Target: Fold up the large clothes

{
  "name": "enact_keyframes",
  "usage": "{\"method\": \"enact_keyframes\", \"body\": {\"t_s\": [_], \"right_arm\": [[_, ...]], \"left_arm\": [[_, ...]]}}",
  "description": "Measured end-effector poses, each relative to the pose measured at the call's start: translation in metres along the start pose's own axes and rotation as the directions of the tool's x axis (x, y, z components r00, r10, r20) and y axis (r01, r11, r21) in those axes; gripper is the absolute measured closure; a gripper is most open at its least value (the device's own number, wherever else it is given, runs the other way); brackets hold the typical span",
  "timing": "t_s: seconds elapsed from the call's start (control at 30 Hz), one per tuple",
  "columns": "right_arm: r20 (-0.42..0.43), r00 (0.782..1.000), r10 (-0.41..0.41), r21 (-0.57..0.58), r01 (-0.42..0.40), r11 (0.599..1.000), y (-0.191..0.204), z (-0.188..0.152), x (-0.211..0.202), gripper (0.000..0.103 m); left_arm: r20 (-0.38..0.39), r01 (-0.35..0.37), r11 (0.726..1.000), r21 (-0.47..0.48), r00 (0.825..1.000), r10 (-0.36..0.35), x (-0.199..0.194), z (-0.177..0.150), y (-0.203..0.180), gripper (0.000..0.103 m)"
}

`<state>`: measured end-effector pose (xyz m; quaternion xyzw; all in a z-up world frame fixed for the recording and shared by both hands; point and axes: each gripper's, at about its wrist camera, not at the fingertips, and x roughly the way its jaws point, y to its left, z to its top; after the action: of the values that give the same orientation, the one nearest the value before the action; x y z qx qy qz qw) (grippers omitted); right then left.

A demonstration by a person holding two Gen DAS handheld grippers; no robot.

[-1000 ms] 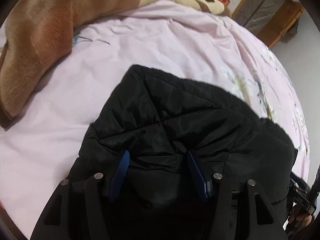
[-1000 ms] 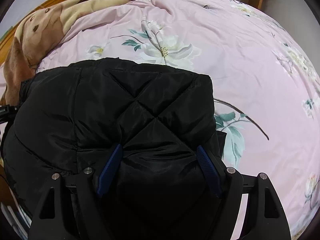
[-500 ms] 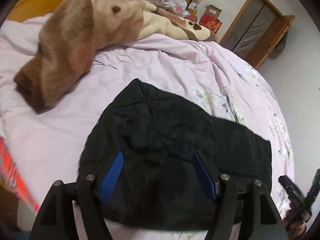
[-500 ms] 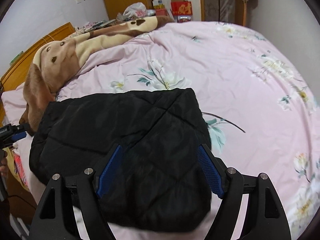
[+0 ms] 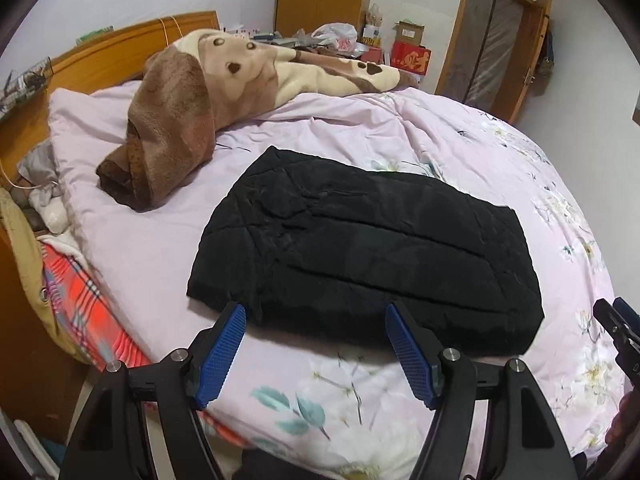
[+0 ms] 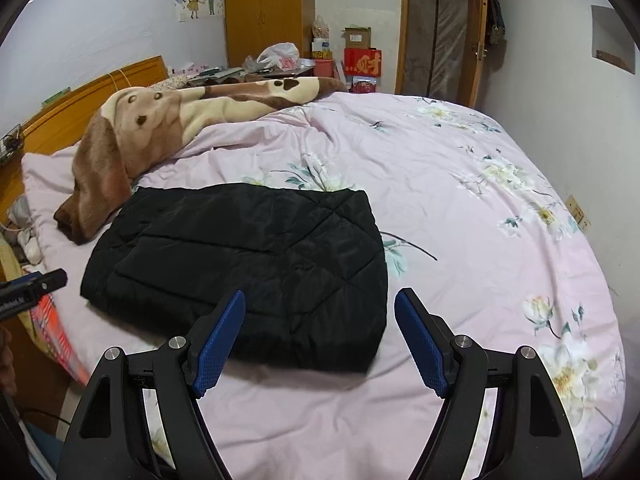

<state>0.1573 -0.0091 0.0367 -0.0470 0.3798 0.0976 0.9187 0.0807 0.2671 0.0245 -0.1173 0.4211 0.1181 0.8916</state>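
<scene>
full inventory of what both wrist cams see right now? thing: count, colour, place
quilted jacket: 1, black, folded flat on the bed's near half
duvet: 1, pink with flowers, covering the bed
blanket: 1, brown and cream, heaped at the head end, beside the jacket
headboard: 1, orange wood, behind the blanket
wardrobe: 1, orange wood, far wall
red box: 1, red, on the far clutter
door: 1, wood-framed, far right
left gripper: 1, black with blue pads, open, above the jacket's near edge
right gripper: 1, same build, open, empty
</scene>
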Motion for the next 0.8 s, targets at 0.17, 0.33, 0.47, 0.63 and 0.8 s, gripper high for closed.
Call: {"method": "enact_keyframes", "body": {"t_s": [0.17, 0.33, 0.47, 0.63, 0.8], "right_arm": [[0.01, 1.0, 0.016, -0.002, -0.016, 1.0, 0.006, -0.013, -0.023, 0.026], [0.022, 0.999, 0.045, 0.001, -0.045, 0.999, 0.012, -0.031, -0.046, 0.026], [0.03, 0.998, 0.047, -0.008, -0.047, 0.999, 0.015, -0.042, -0.058, 0.026], [0.055, 0.998, 0.04, -0.019, -0.039, 0.999, 0.02, -0.054, -0.072, 0.026], [0.059, 0.998, 0.036, -0.019, -0.035, 0.999, 0.024, -0.057, -0.076, 0.026]], "left_arm": [[0.037, -0.016, 0.999, 0.04, 0.999, 0.014, -0.027, -0.019, -0.022, 0.031], [0.082, -0.033, 0.996, 0.081, 0.996, 0.026, -0.053, -0.041, -0.041, 0.031], [0.105, -0.043, 0.996, 0.084, 0.994, 0.034, -0.067, -0.058, -0.048, 0.025], [0.136, -0.061, 0.991, 0.118, 0.99, 0.045, -0.08, -0.076, -0.058, 0.025], [0.14, -0.054, 0.991, 0.125, 0.99, 0.036, -0.082, -0.079, -0.062, 0.025]]}}
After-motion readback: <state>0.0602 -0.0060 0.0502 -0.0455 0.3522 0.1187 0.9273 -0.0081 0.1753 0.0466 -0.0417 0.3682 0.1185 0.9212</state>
